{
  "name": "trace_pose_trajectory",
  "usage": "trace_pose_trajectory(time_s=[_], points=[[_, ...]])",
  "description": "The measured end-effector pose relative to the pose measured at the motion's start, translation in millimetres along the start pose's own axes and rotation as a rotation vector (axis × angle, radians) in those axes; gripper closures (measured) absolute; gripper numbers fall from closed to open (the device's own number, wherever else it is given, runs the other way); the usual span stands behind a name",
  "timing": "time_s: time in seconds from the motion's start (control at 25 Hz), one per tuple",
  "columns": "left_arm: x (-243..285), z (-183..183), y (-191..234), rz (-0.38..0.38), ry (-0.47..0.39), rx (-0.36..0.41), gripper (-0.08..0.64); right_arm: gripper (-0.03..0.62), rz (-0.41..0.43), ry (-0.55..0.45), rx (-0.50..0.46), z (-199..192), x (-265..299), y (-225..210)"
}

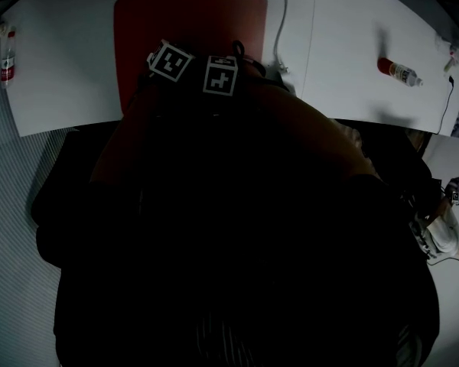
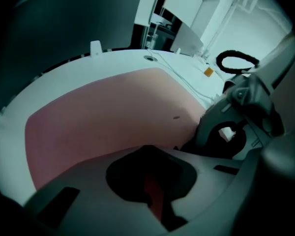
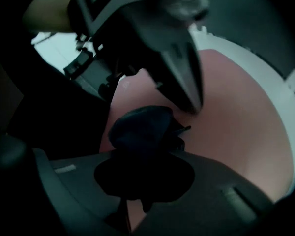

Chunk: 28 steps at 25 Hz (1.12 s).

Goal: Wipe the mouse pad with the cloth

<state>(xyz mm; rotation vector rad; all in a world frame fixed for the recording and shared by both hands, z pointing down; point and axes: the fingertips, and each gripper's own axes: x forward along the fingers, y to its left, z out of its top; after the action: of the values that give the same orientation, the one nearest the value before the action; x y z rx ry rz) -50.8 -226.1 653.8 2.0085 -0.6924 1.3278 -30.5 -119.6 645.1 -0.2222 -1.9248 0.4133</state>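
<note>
Between right tongs (image 3: 146,149), cloth (image 3: 140,124) over mouse pad (image 3: 236,127)

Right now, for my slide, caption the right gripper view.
Right gripper clamps a bunched dark cloth over the flat red mouse pad, the left gripper close beside it.

white table (image 1: 344,52), red bottle (image 1: 398,71), white cable (image 1: 278,23)

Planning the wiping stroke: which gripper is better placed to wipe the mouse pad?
Right, probably: the right gripper grips the dark cloth over the red mouse pad; the left gripper carries no cloth.
</note>
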Motion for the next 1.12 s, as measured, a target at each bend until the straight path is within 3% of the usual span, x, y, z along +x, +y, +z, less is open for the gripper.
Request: trace_pose_trajectory(time_s=[0.12, 0.2, 0.28, 0.36, 0.48, 0.64, 0.84, 0.96, 1.12], points=[[-22, 9, 7, 0.008, -0.137, -0.153, 0.551, 0.532, 0.004, -0.034, 0.226, -16, -26, -15], [-44, 19, 4, -0.042, -0.233, -0.205, 0.551, 0.532, 0.046, -0.248, 0.395, 0, -63, -27], [-65, 22, -2, -0.074, -0.270, -0.187, 0.551, 0.532, 0.052, -0.466, 0.492, 12, -115, -40], [-87, 20, -7, -0.096, -0.304, -0.173, 0.551, 0.532, -0.002, -0.569, 0.546, -4, -153, -54], [-116, 15, -17, -0.141, -0.368, -0.201, 0.551, 0.532, -0.111, -0.625, 0.579, -39, -193, -65], [-135, 1, -18, -0.131, -0.405, -0.257, 0.551, 0.532, -0.205, -0.661, 0.629, -83, -217, -70], [-161, -3, -16, -0.128, -0.456, -0.328, 0.551, 0.532, -0.207, -0.760, 0.759, -109, -227, -62], [-183, 21, -27, -0.140, -0.522, -0.306, 0.551, 0.532, -0.208, -0.806, 0.745, -103, -242, -48], [-211, 63, -56, -0.176, -0.612, -0.216, 0.551, 0.532, -0.205, -0.879, 0.679, -79, -275, -21]])
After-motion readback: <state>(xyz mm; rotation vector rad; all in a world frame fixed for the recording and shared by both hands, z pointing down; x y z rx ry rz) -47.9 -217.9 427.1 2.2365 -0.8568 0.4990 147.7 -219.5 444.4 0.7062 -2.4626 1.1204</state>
